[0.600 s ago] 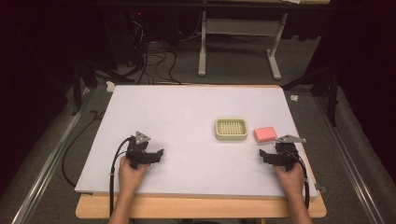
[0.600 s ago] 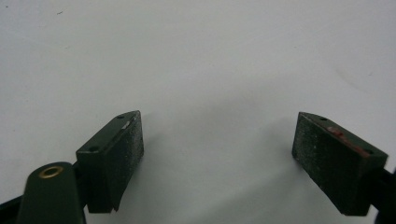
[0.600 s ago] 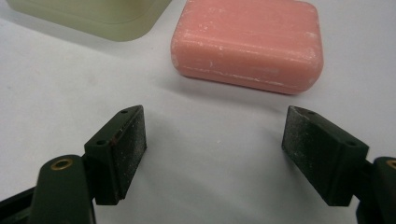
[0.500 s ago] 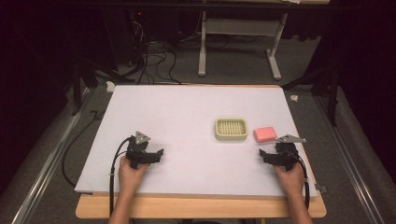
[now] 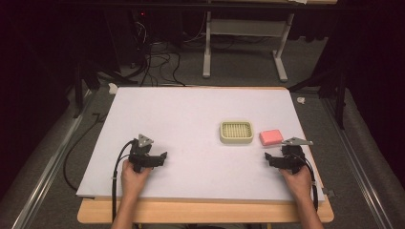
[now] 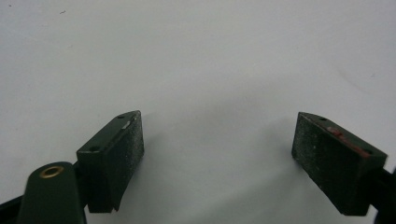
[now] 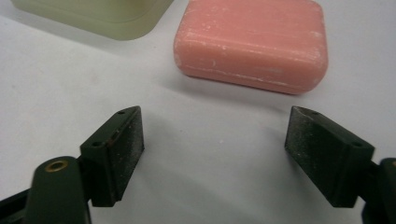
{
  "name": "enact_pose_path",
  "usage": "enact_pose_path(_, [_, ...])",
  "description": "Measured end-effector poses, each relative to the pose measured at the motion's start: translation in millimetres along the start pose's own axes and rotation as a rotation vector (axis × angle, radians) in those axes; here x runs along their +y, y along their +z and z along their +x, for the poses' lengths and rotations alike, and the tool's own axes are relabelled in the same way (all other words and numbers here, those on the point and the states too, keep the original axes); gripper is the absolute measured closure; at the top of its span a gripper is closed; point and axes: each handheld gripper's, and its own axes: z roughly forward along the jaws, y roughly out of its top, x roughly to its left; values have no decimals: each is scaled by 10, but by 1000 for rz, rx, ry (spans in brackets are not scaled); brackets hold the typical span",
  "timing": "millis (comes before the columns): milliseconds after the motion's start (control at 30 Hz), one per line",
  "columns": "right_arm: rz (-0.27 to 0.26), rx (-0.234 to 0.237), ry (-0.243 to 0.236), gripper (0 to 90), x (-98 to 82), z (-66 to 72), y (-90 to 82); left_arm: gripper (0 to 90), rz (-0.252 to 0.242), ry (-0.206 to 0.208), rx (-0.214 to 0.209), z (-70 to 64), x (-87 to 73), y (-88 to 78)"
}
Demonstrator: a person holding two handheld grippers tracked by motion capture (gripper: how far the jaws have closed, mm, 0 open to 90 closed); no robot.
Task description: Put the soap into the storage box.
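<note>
Broadly, a white sheet (image 5: 191,124) covers the bench (image 5: 205,212), on bare grey floor. Right of centre sits a pale green ribbed dish (image 5: 236,131), with a pink soap (image 5: 271,137) just beside it on its right, apart from it. Near the left edge, the left gripper (image 6: 217,144) rests on the sheet, jaws wide apart, empty. At the near right, the right gripper (image 7: 212,140) faces the soap, jaws wide, holding nothing.
</note>
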Motion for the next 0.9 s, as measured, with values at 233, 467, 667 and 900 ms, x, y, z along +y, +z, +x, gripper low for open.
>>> enact_pose_path(233, [16, 13, -17, 149, 10, 9, 7, 174, 1, -4, 6, 2, 0, -1])
enact_pose_path(467, [0, -8, 43, 135, -15, -15, -38, 174, 1, -7, 7, 3, 0, 0])
enact_pose_path(667, [-58, -42, 48, 120, -30, -1, -143, 174, 0, -9, 9, 3, 0, 0])
enact_pose_path(900, [-111, -46, 58, 120, 10, -9, -224, 174, 2, -9, 10, 2, 1, -1])
